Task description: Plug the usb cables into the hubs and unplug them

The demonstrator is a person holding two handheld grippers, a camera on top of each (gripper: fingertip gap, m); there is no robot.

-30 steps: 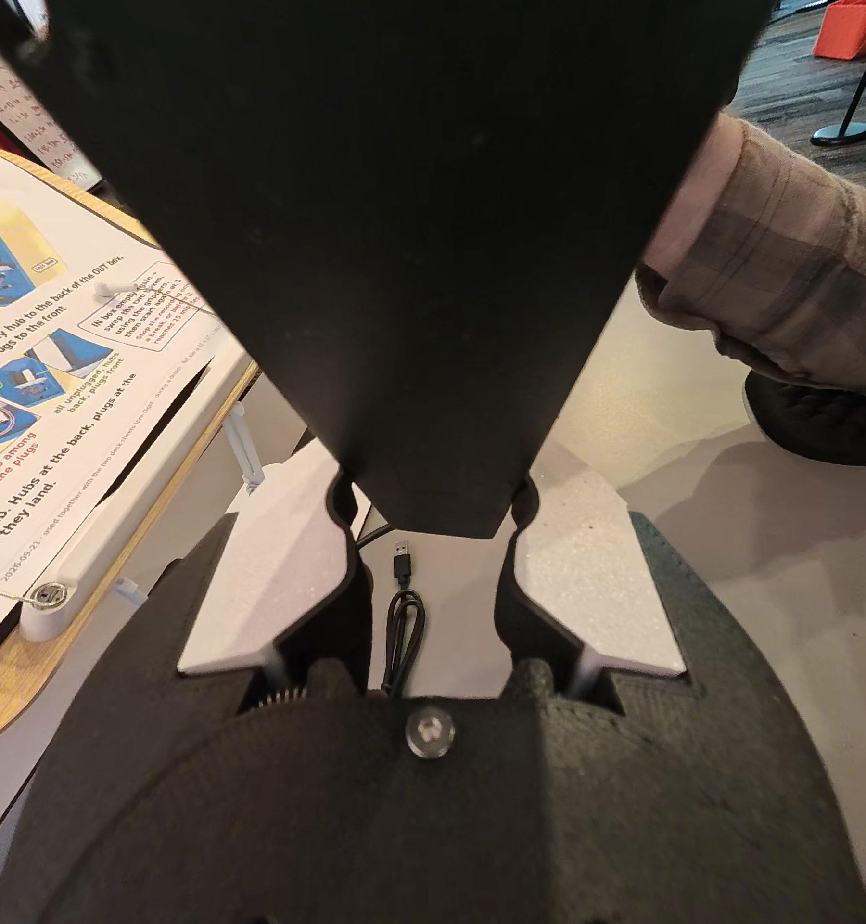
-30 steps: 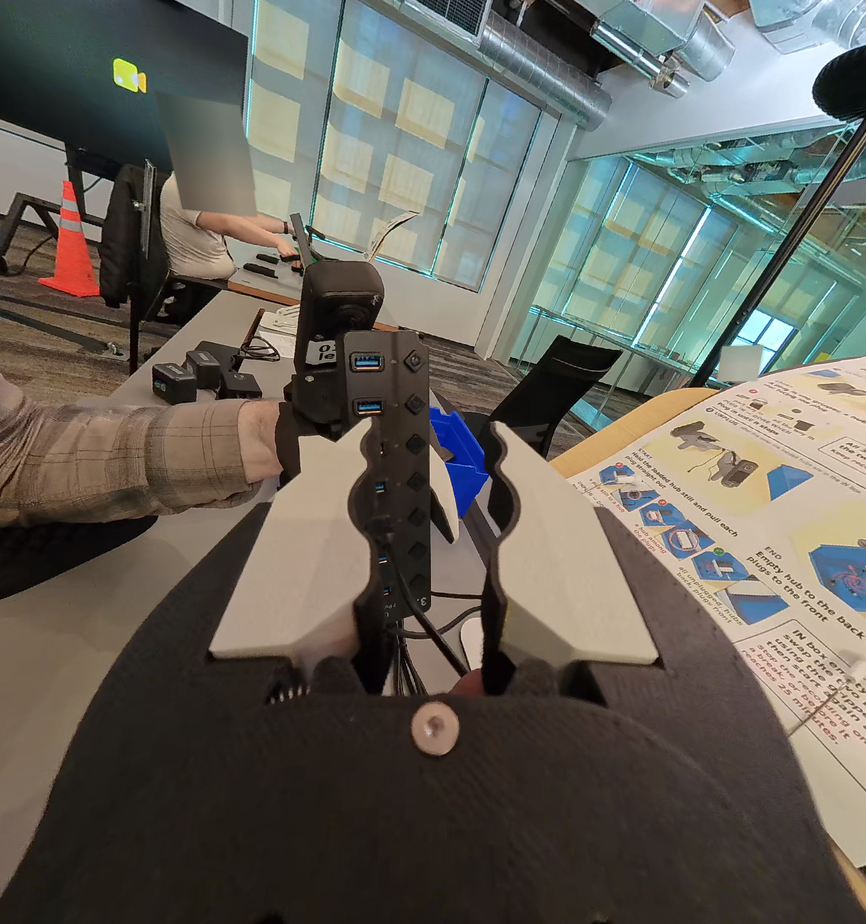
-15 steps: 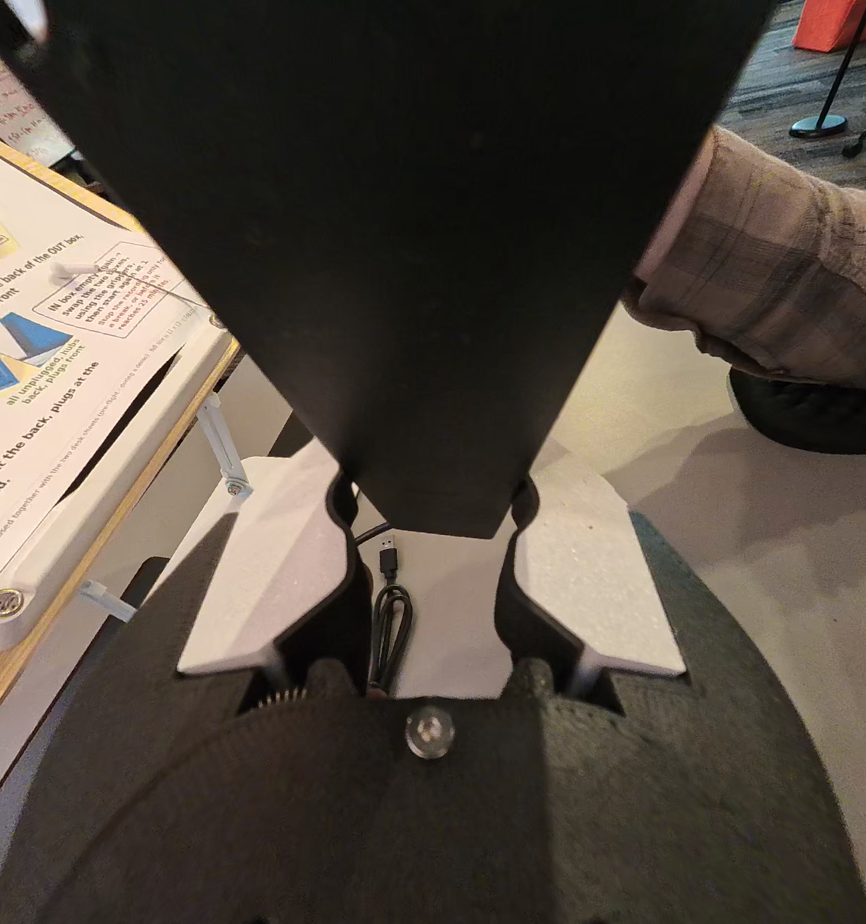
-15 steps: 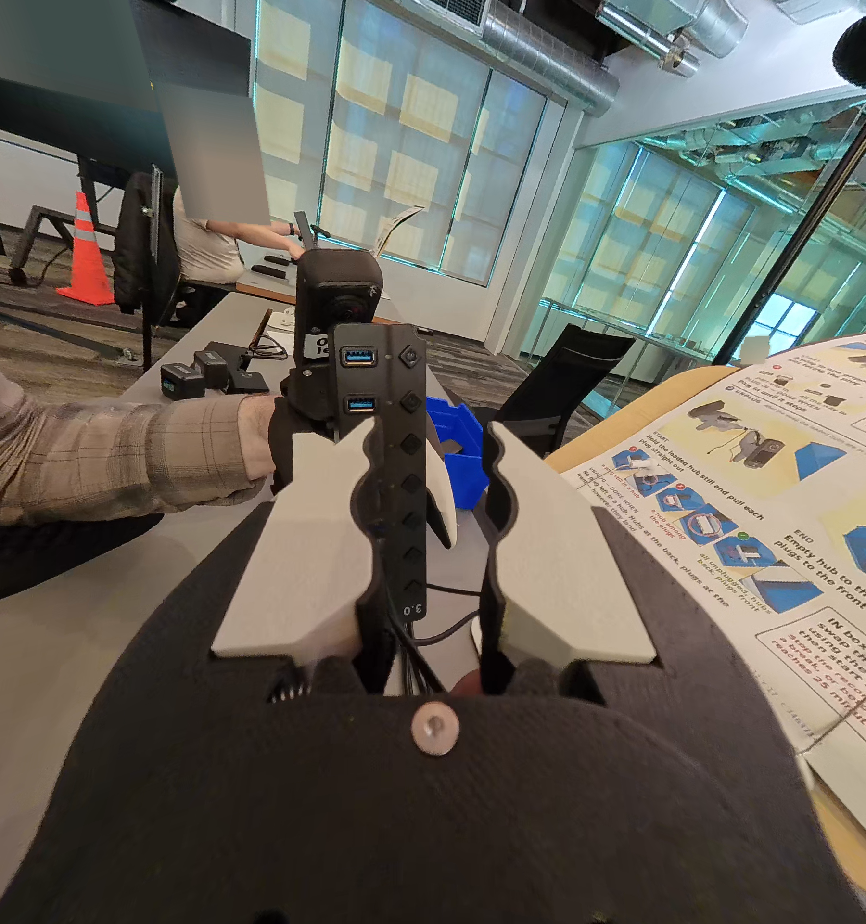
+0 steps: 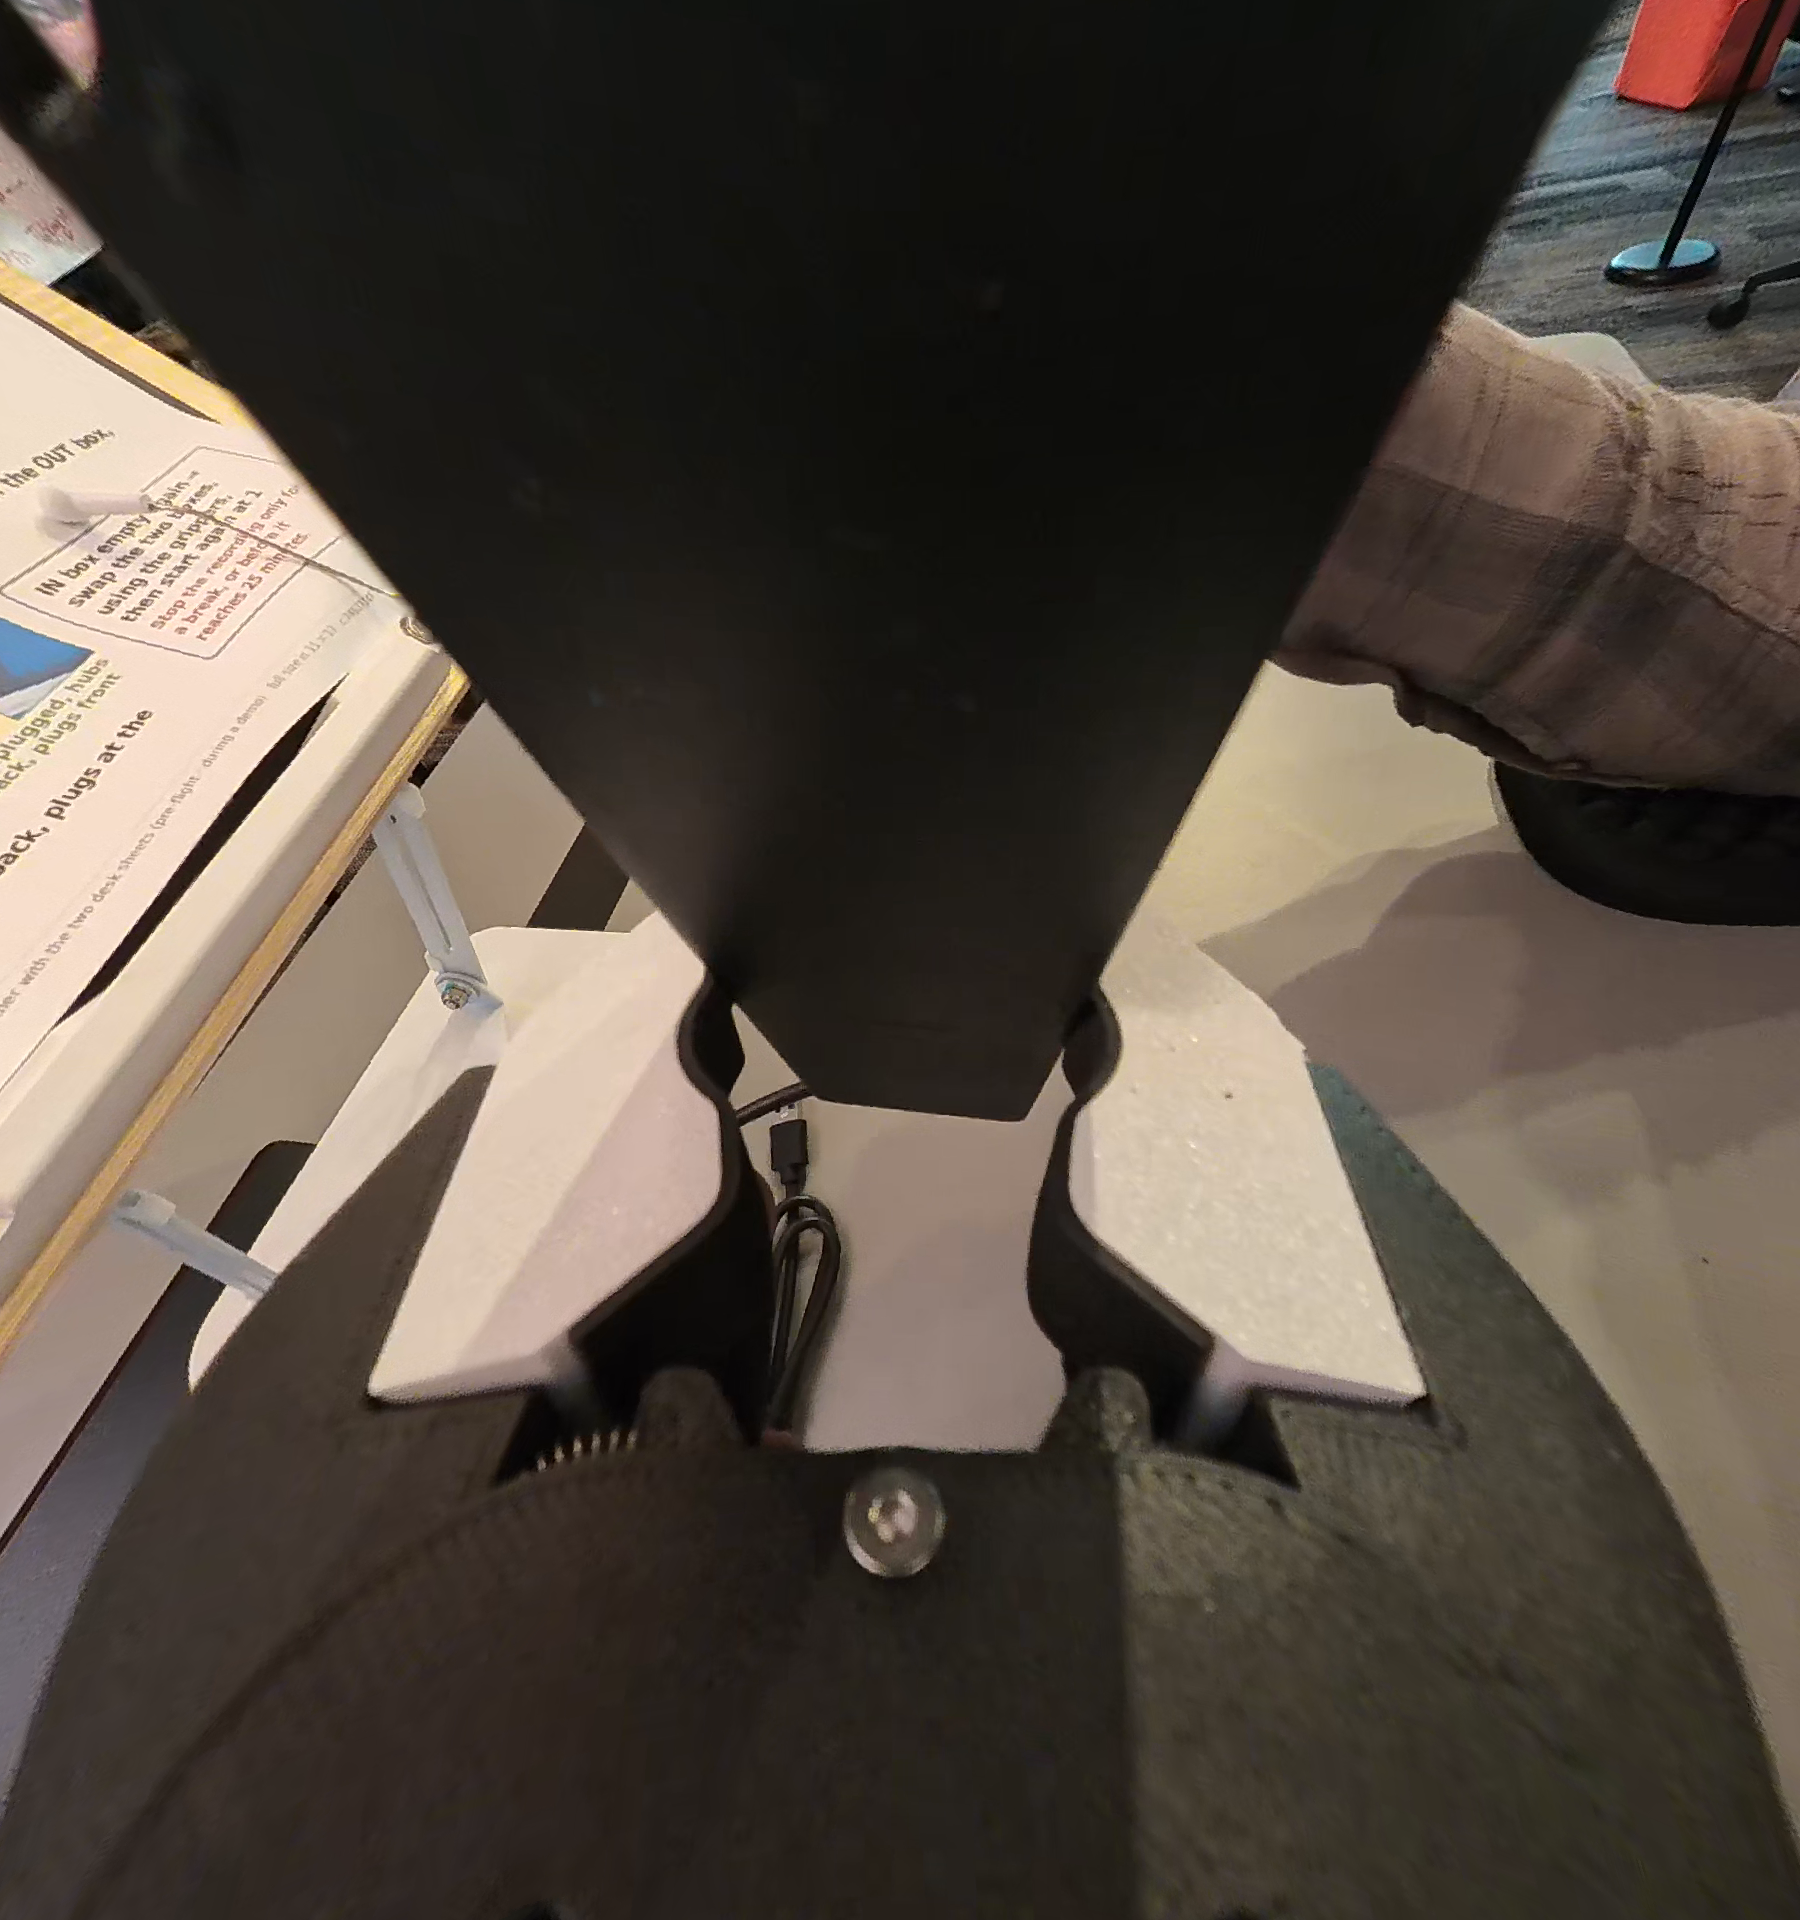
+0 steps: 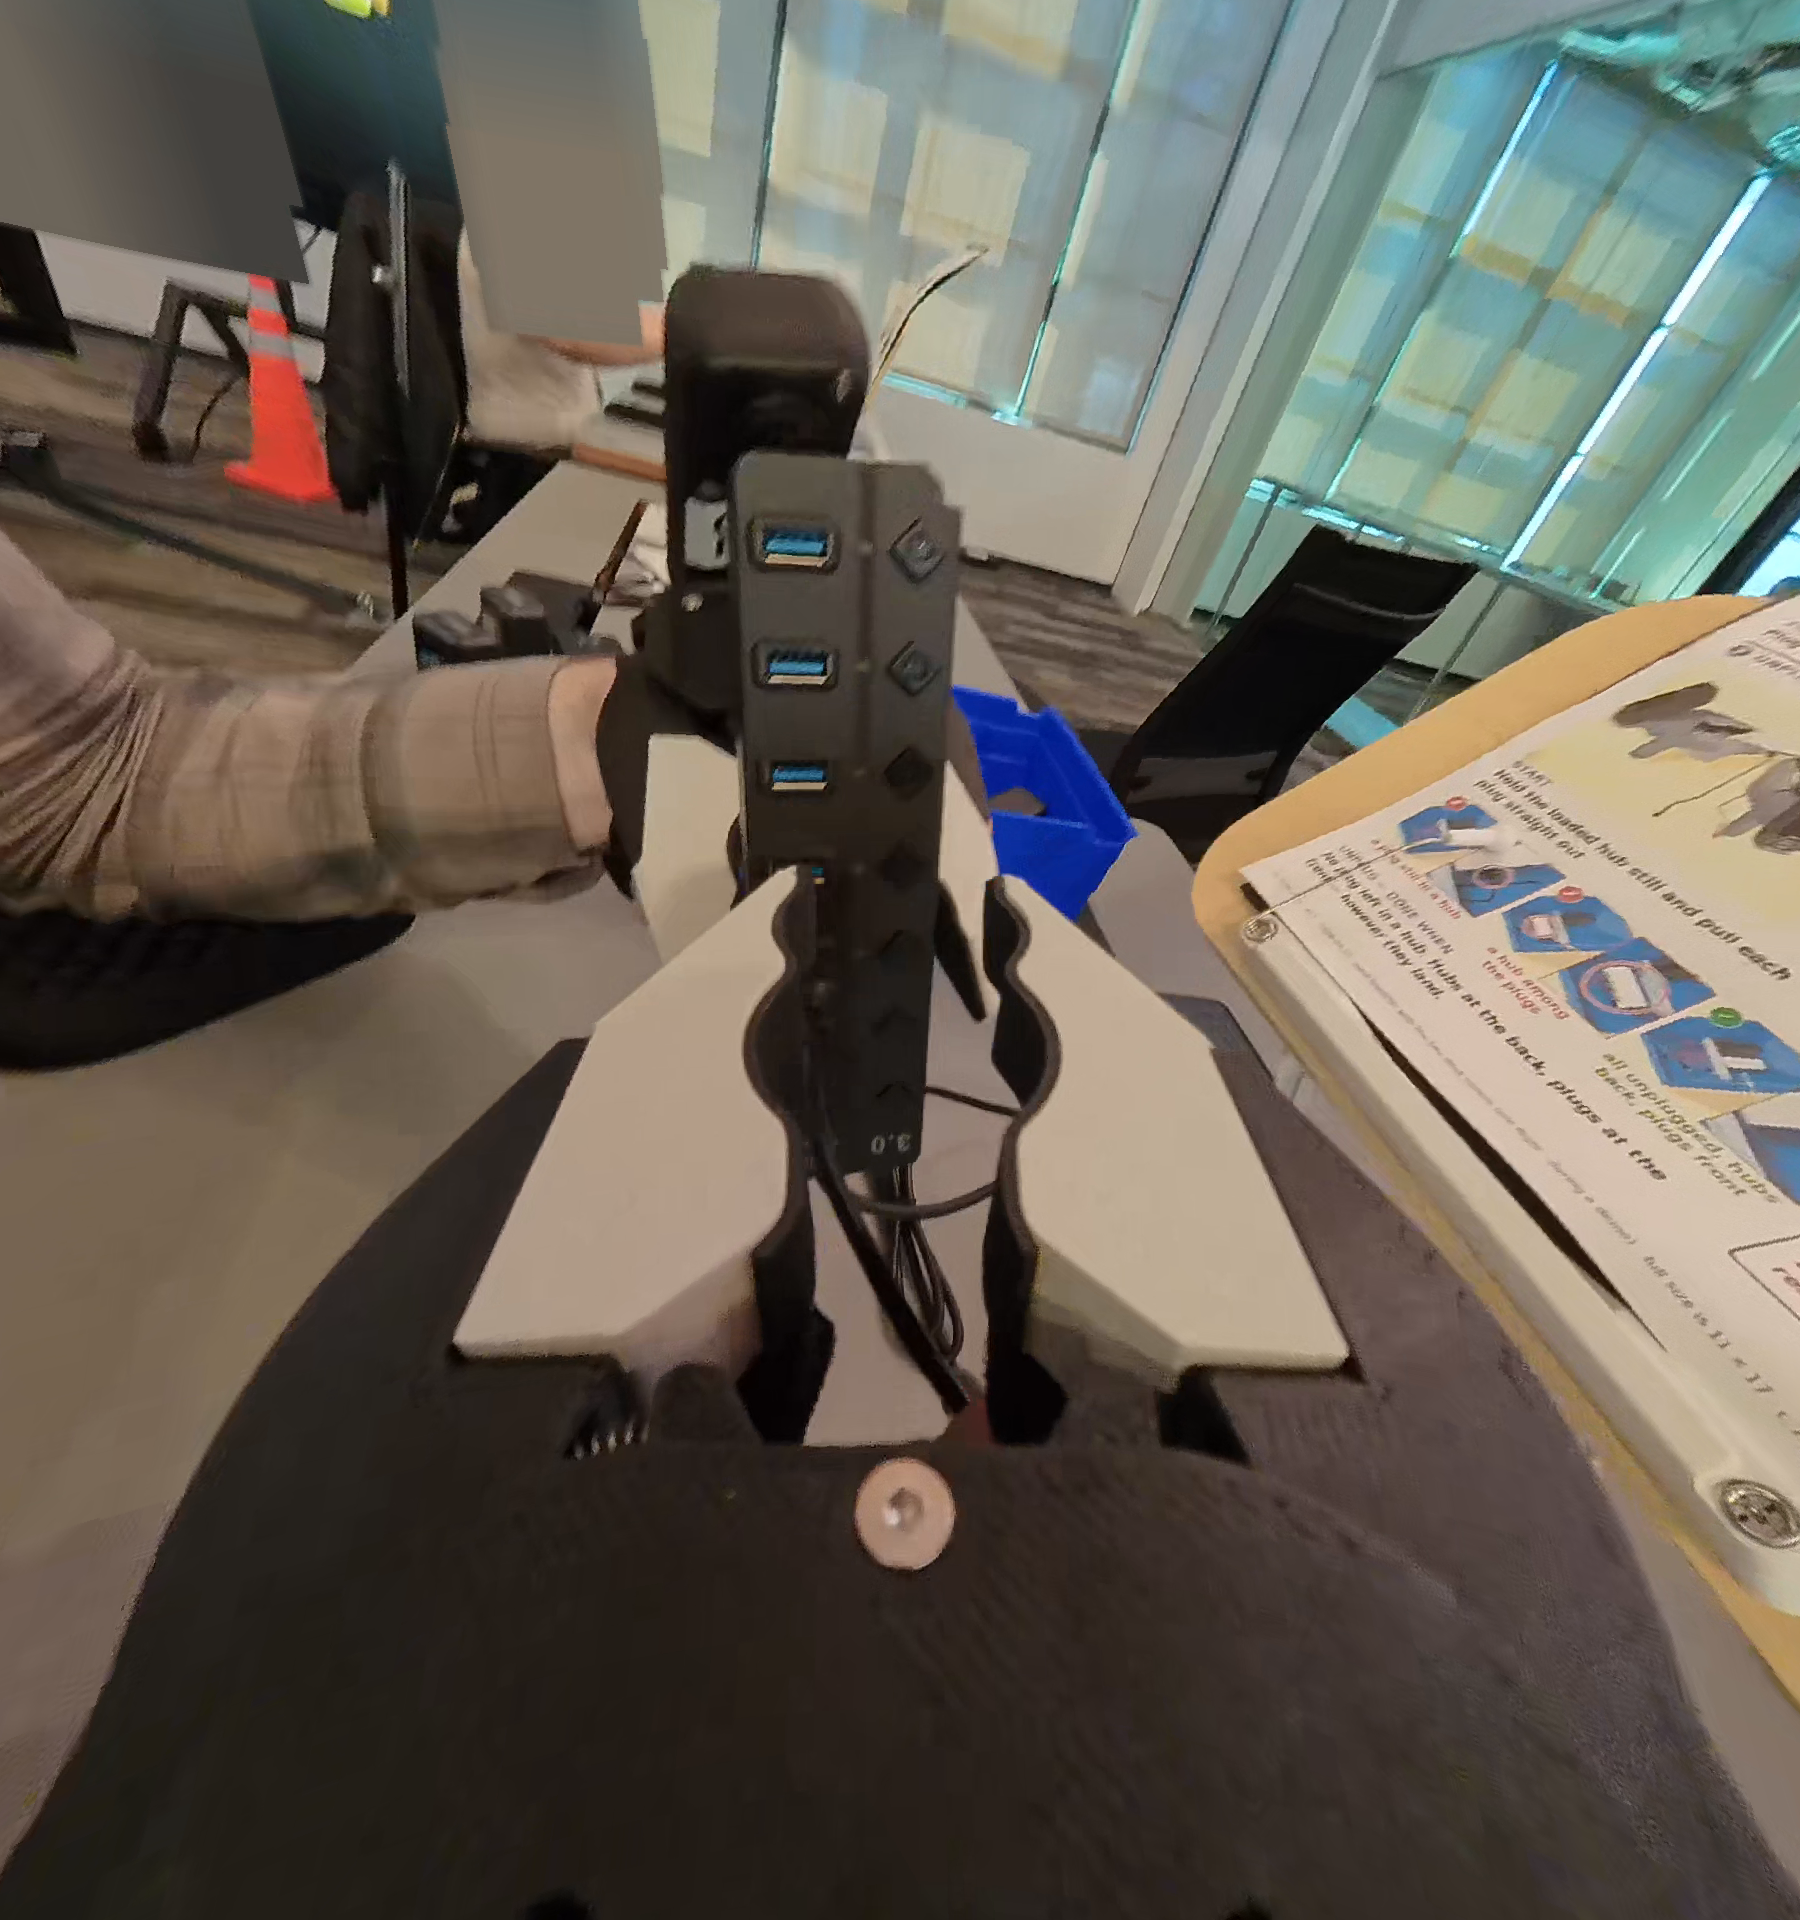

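your left gripper [image 5: 901, 1023] clamps the black hub [image 5: 771, 416]; your right gripper [image 6: 891, 914] stands released around its lower end.

in the left wrist view, the hub's narrow end sits pinched between both white fingers [image 5: 584, 1122] and its dark back fills the upper frame. beneath it, a black usb cable [image 5: 808, 1278] lies looped on the tabletop [image 5: 1602, 1195], its plug free. in the right wrist view, the same hub [image 6: 844, 790] stands upright with three blue ports bare at the top; cables [image 6: 880, 1236] hang from its lower ports between your right fingers [image 6: 657, 1143], which do not touch it. a blue bin [image 6: 1041, 800] sits behind the hub, an instruction sheet [image 6: 1602, 935] to the right.
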